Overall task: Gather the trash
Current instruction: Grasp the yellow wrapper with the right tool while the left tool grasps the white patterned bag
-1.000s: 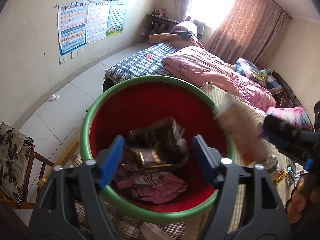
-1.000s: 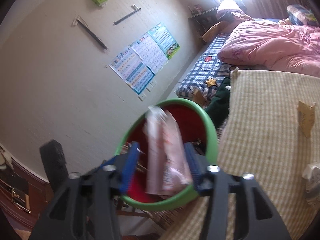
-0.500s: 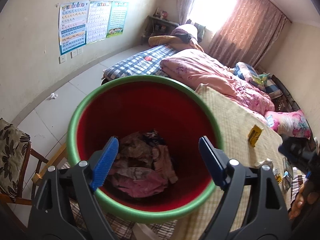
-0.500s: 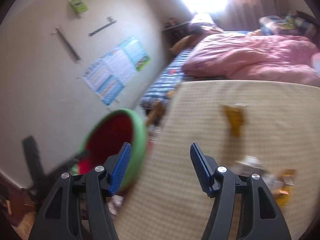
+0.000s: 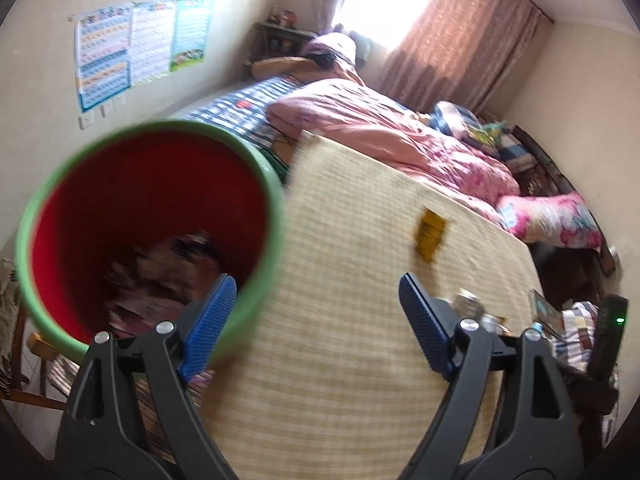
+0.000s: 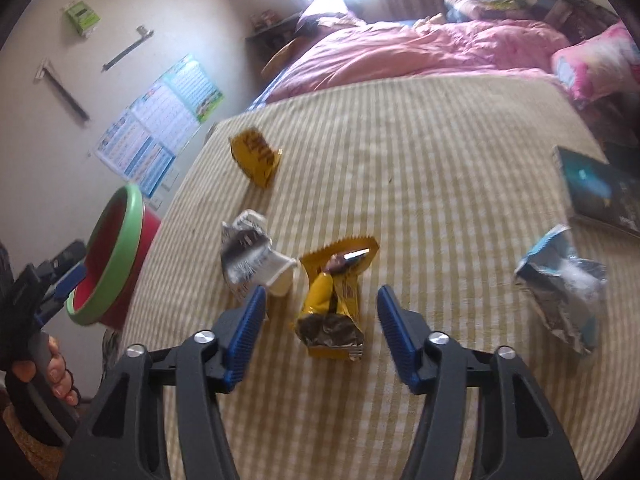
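In the right wrist view we list, on the striped mat (image 6: 420,152): a yellow wrapper (image 6: 330,304) at lower centre between the spread jaws of the right gripper (image 6: 320,332), which have just been closing without touching it; a silver-white wrapper (image 6: 248,256) just to its left, a yellow packet (image 6: 256,156) above that, and a blue-silver bag (image 6: 560,284) at right. The red bin with green rim (image 5: 152,216), left of the left wrist view, holds wrappers (image 5: 160,280). The left gripper (image 5: 316,320) has jaws wide apart, just opening, empty, over bin edge and mat.
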